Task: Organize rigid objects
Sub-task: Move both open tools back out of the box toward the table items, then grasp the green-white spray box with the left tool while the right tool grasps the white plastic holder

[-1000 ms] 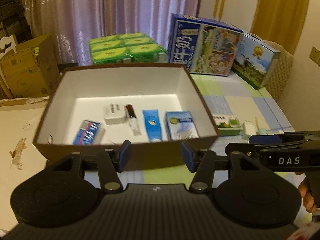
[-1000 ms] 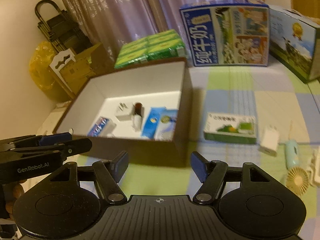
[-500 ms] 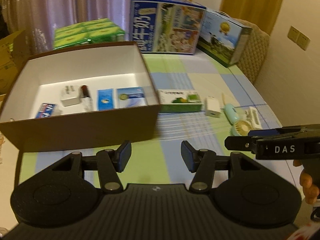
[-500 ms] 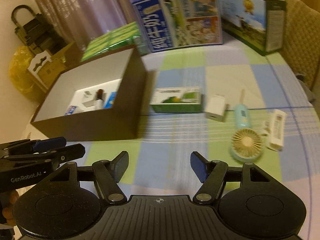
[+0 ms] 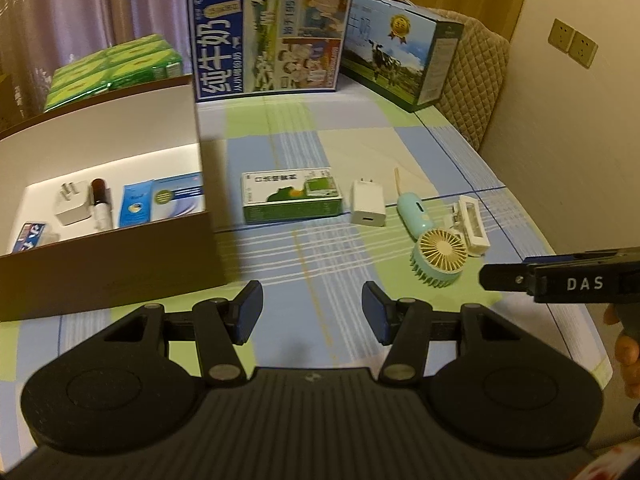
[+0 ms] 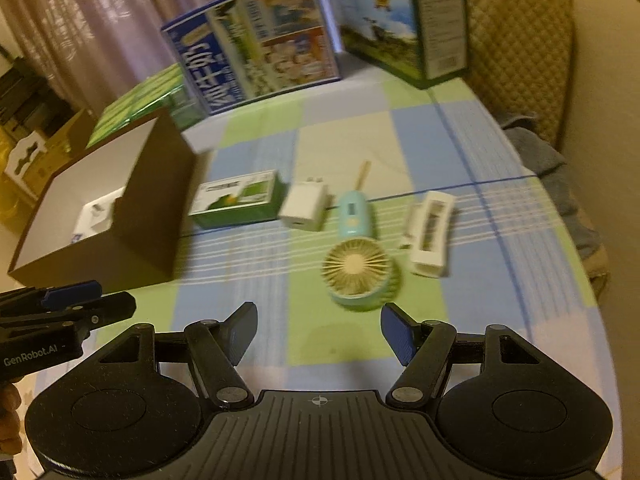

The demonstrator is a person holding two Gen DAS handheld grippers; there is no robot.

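Note:
A brown open box with a white inside sits at the left and holds several small items, among them a white plug and blue packets. On the checked cloth to its right lie a green carton, a white charger, a teal hand fan and a white clip-like case. My left gripper is open and empty, above the cloth in front of the carton. My right gripper is open and empty, just in front of the fan.
Two large printed milk cartons stand at the back. Green packs lie behind the box. A quilted chair back is at the far right. The bed's right edge runs near the white case.
Both grippers have swung to the right, away from the box. The loose items on the cloth have come to the centre of both views. Both stay open.

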